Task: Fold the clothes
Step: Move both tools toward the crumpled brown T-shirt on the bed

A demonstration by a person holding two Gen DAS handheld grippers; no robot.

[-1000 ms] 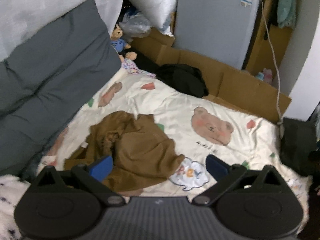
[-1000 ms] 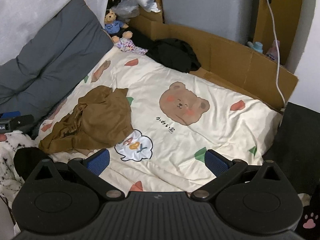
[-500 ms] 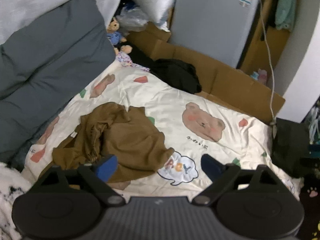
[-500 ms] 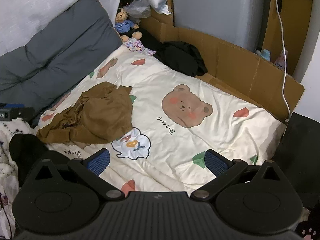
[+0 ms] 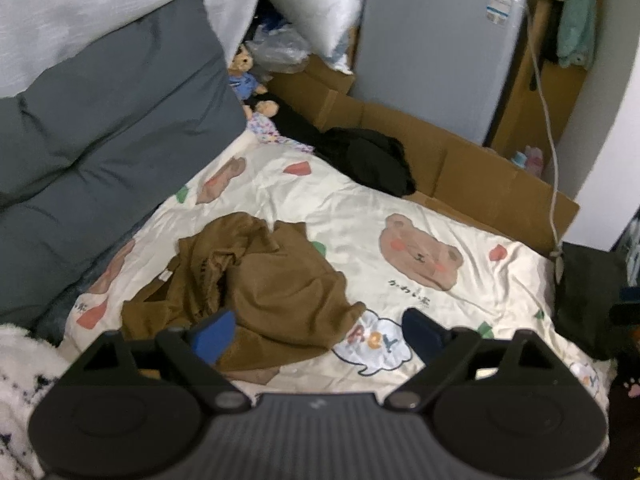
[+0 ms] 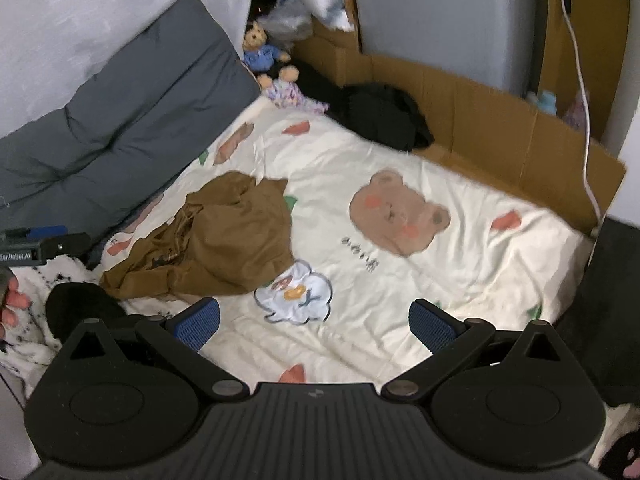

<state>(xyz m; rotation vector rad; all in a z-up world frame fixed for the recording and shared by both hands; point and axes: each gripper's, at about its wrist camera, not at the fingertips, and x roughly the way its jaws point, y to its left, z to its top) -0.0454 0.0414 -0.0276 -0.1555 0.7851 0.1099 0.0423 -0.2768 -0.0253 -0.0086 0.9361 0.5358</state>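
Two grippers, left closing and right wide, both empty, above "BOY"-printed duvet and brown garment.

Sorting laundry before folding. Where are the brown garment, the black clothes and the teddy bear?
brown garment point(image 5: 276, 280): left wrist view, middle of the crumpled cloth
black clothes point(image 5: 372, 160): left wrist view, middle of the heap
teddy bear point(image 6: 262, 52): right wrist view, blue top
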